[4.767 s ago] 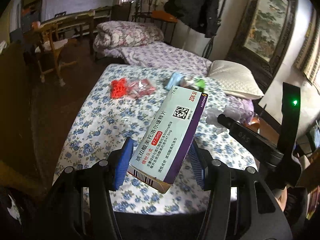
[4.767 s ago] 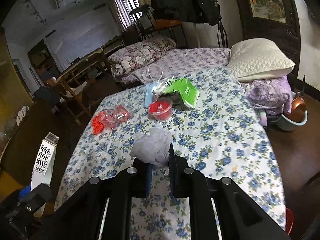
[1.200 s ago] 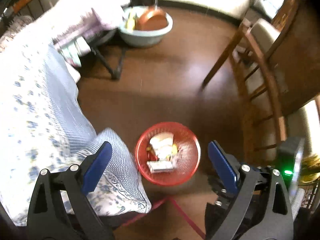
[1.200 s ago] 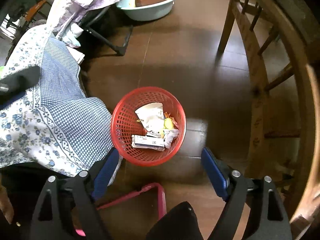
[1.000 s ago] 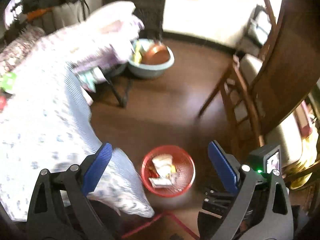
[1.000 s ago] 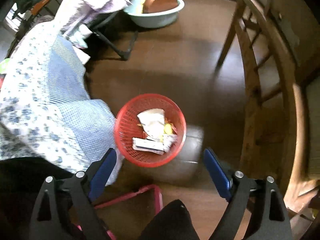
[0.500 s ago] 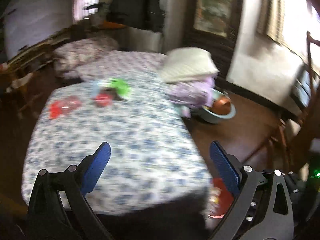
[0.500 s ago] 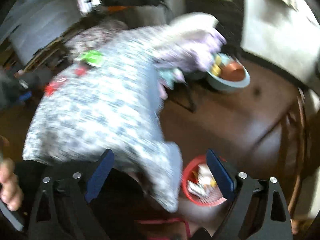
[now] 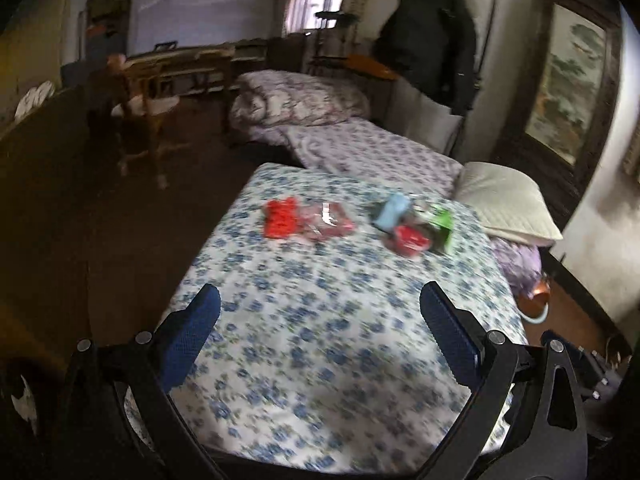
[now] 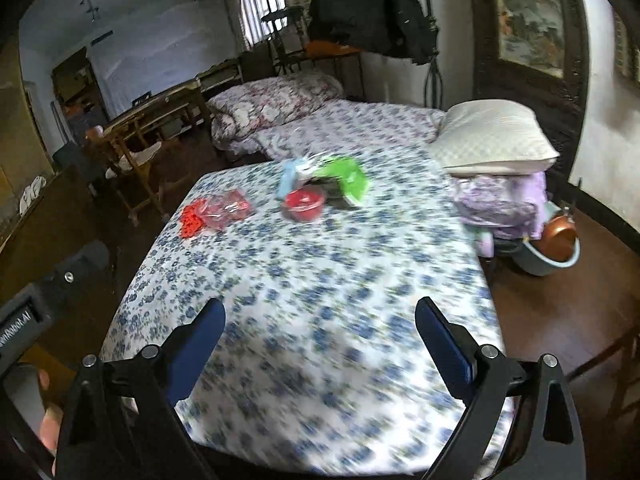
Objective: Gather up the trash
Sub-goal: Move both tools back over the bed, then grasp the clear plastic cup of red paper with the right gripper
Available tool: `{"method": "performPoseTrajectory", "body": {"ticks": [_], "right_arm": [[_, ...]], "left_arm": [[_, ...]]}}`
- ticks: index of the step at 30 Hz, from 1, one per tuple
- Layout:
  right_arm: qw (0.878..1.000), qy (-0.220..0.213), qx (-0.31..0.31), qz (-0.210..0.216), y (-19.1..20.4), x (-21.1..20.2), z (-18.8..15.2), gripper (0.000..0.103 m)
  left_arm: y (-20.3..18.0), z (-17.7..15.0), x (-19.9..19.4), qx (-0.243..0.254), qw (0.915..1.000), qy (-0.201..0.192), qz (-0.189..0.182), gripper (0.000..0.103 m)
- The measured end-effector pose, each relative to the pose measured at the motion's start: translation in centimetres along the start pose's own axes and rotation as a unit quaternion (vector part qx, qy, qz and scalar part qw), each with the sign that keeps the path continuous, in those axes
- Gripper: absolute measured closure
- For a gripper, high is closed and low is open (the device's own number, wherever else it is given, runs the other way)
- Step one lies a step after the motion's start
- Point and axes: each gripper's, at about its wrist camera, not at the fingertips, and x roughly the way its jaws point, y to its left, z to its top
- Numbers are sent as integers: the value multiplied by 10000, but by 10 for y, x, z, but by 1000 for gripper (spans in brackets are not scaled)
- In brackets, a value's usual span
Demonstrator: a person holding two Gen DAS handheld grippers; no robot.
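Note:
Both grippers face a table under a blue-flowered cloth (image 9: 320, 340) (image 10: 320, 320). My left gripper (image 9: 320, 340) is open and empty over the near edge. My right gripper (image 10: 320, 344) is open and empty too. At the far side lie a red crinkled wrapper (image 9: 281, 216) (image 10: 190, 218), a clear pink plastic pack (image 9: 328, 222) (image 10: 230, 208), a red round cup (image 9: 410, 240) (image 10: 304, 202), a light blue packet (image 9: 392, 208) (image 10: 287, 180) and a green bag (image 9: 442, 226) (image 10: 348, 178). All are well beyond both grippers. The red trash basket is out of view.
A white pillow (image 9: 504, 204) (image 10: 496, 136) and purple clothes (image 10: 500, 204) lie at the table's right. A basin with a copper pot (image 10: 556, 248) sits on the floor right. A bed (image 9: 304, 104) and wooden chair (image 9: 144, 120) stand behind.
Both grippers dropped the medicine box and the crumpled tissue into the red floor basket. They have since swung up from the basket to face the table, open and empty.

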Motion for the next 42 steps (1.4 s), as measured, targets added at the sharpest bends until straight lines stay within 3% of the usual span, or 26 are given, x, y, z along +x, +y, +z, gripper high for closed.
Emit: {"method": "performPoseTrajectory", "body": {"ticks": [5,9,13,21,27,30,42], "right_arm": [[9999,-43,54,119,16,30,23,9],[9994,-318,141,64,22,53,52,9],[9987,-508,-10,35,18,58,50,9],[9997,118,100,215,1,75,45,9],[9982,298,264,439,1,94,47,9],[9962,530,336,599,9,120,60,9],[9945,979,371,-90,10,196,82,11]], "left_arm": [[10,27,26,-71,9996,-20,257,7],[7,57,47,-232,9992,-128,301,7],[-2,72,65,-33,9987,-238,456,7],[-12,78,96,292,9978,-106,584,7],[-12,71,91,525,9910,-306,1189,7],[0,73,98,332,9920,-158,1209,7],[50,78,113,-381,9927,145,1139,7]]}}
